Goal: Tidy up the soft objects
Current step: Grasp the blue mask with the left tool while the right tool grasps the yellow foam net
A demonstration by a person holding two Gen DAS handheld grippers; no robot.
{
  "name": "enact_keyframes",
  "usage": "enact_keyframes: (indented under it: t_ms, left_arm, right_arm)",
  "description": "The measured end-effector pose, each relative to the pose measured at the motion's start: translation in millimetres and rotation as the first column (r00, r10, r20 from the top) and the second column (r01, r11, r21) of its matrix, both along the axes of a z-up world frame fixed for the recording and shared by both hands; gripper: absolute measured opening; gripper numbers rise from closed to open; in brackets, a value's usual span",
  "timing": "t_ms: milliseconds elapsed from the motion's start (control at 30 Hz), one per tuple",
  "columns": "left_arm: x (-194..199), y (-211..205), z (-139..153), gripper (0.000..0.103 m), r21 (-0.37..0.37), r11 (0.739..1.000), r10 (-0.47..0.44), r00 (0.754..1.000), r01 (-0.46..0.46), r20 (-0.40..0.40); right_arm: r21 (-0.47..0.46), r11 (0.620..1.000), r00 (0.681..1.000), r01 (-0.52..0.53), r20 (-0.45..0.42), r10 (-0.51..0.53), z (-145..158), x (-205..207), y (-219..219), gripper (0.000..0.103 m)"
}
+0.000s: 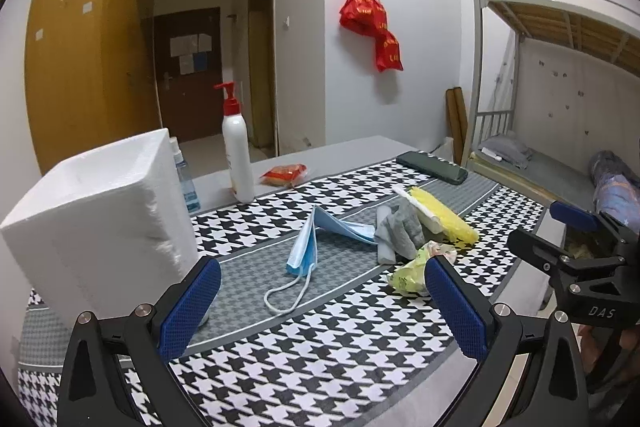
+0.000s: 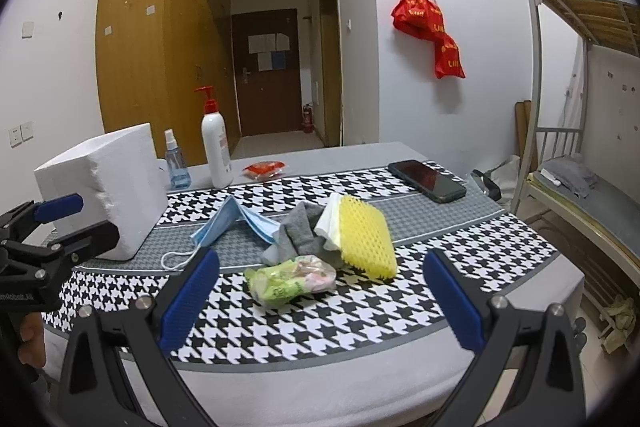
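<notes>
left gripper [image 1: 322,303]: jaws wide apart, empty, above the table's near edge | right gripper [image 2: 320,301]: jaws wide apart, empty | face mask [image 1: 306,247], grey sock [image 2: 298,233], yellow sponge [image 2: 366,241], green packet [image 2: 290,279]: clustered mid-table on houndstooth cloth [image 2: 360,323] | foam box [image 2: 106,187]: left edge | phone [image 2: 426,181]: far right corner

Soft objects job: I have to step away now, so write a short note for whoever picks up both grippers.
Left gripper: open, empty, above the cloth.
Right gripper: open, empty, near the green packet.
Mask, grey sock, yellow sponge and packet lie heaped mid-cloth. The foam box stands left of the heap; its inside is hidden.
Done: nothing visibly sorted.
Left: every soft item, probably into the box.
</notes>
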State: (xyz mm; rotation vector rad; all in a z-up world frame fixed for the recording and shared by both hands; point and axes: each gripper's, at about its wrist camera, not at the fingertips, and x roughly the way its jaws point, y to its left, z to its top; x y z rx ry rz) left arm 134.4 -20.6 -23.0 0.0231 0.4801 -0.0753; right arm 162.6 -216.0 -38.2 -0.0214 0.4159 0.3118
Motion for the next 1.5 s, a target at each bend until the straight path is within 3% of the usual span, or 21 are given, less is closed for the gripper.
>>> enact_keyframes:
  t_ms: [567,867,1100,1367,1500]
  left_arm:
    - [70,-7,-21,0.102,0.025,1.000,0.005,0.991,-0.001,-0.134]
    - [119,-9,-28,0.095,0.016,1.000,0.019,0.979,-0.016,-0.204]
    - [149,-3,-50,0.070,0.000,1.000,0.001,0.947,-0.001,-0.321]
    - [156,3,-58,0.058,-0.008,1.000,0.000,0.936,-0.003,-0.353]
    - [161,3,-64,0.040,-0.015,1.000,-0.019,0.931,0.014,-0.365]
  right_arm:
    - [-0.036,0.999,0.998,0.026,-0.051,-0.028,-11,36,-13,0.103]
    - [-0.016,0.999,0.996,0.039,-0.081,-0.040,-19,49,-24,0.103]
    - [-0.016,0.998,0.993,0.060,-0.105,-0.061,-24,56,-34,0.103]
    - [-0.060,0.998,0.991,0.037,-0.123,-0.045,-24,72,-32,0.103]
    - [-0.070,0.998,0.989,0.011,-0.149,-0.022,-28,87,-30,0.103]
